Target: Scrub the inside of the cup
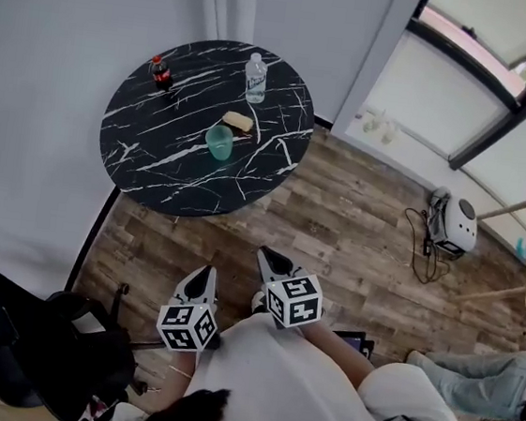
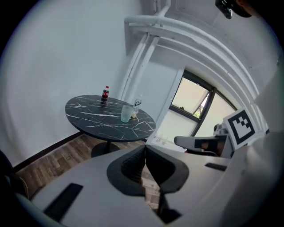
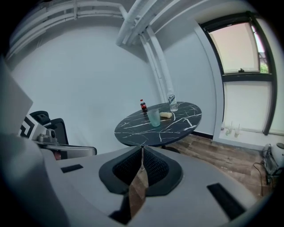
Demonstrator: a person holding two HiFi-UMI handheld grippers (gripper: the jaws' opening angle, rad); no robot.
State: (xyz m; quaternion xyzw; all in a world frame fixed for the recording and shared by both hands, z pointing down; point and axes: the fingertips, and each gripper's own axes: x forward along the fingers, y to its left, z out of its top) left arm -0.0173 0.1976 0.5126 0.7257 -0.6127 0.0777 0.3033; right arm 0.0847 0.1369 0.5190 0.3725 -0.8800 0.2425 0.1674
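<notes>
**A:** How do the fingers [image 2: 132,168] of the left gripper [image 2: 145,148] stand?

**B:** Clenched tip to tip, with nothing between them. The right gripper [image 3: 142,148] is the same, closed and empty.

**A:** And the cup [image 1: 220,141]?

**B:** It's upright on the round black marble tabletop [image 1: 156,155], well apart from both grippers, which are held over the wooden floor [image 1: 355,234]. A yellowish sponge [image 1: 238,122] lies just beside it. A cola bottle [image 1: 160,72] and a water bottle [image 1: 255,78] stand nearer the wall.

No legible text — labels on cola bottle [image 1: 160,72], water bottle [image 1: 255,78] too small.
</notes>
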